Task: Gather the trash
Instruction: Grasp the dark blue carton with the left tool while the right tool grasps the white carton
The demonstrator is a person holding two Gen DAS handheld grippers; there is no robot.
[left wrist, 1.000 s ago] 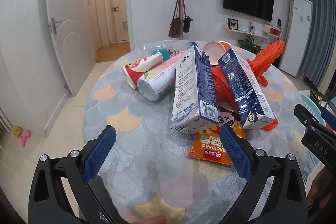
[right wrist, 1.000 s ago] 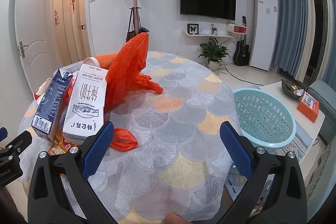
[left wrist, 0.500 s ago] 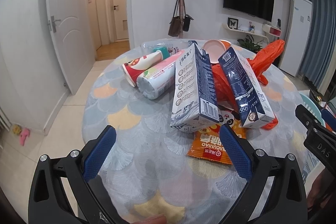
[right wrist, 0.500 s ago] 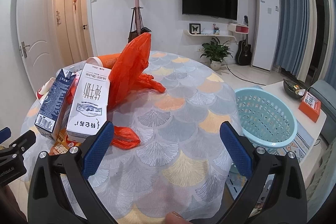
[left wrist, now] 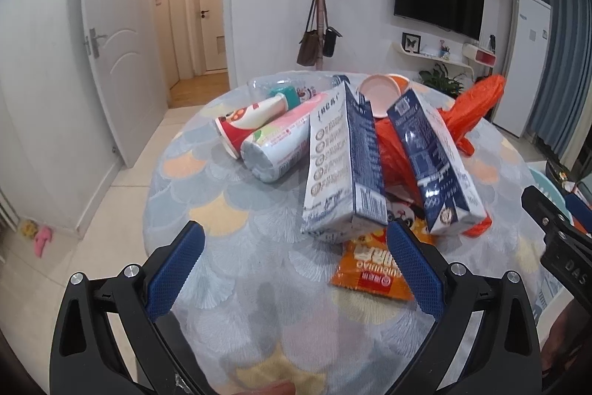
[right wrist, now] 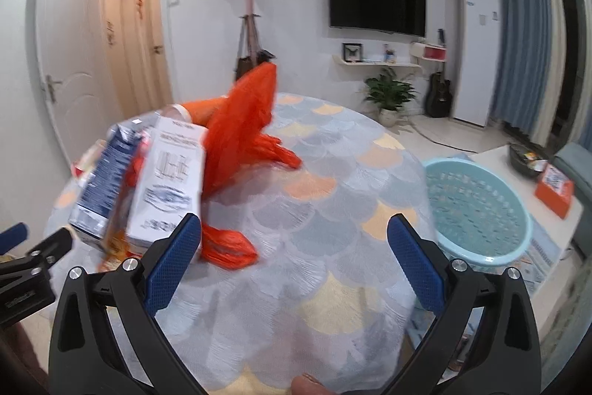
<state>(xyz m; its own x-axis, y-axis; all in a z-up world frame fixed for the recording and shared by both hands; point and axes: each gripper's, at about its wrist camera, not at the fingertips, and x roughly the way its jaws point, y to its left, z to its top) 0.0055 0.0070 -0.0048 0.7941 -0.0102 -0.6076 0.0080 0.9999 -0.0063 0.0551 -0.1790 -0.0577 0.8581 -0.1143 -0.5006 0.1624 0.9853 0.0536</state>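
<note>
Left claw (left wrist: 292, 254) is spread wide, nothing held, hovering over the near part of the table (left wrist: 229, 210); its right pad sits in front of the snack packet (left wrist: 373, 269), contact cannot be told. Right claw (right wrist: 294, 254) is also spread wide and empty over bare cloth, its left pad just beside a small orange scrap (right wrist: 229, 248). Trash is piled mid-table: two cartons (left wrist: 344, 165) (left wrist: 429, 158) leaned on an orange bag (left wrist: 477, 102), two bottles (left wrist: 273, 150) (left wrist: 251, 124) lying beside, a pink bowl (left wrist: 379, 93) behind. A blue basket (right wrist: 477, 206) is seen beyond the table's right edge. Right view is blurred.
</note>
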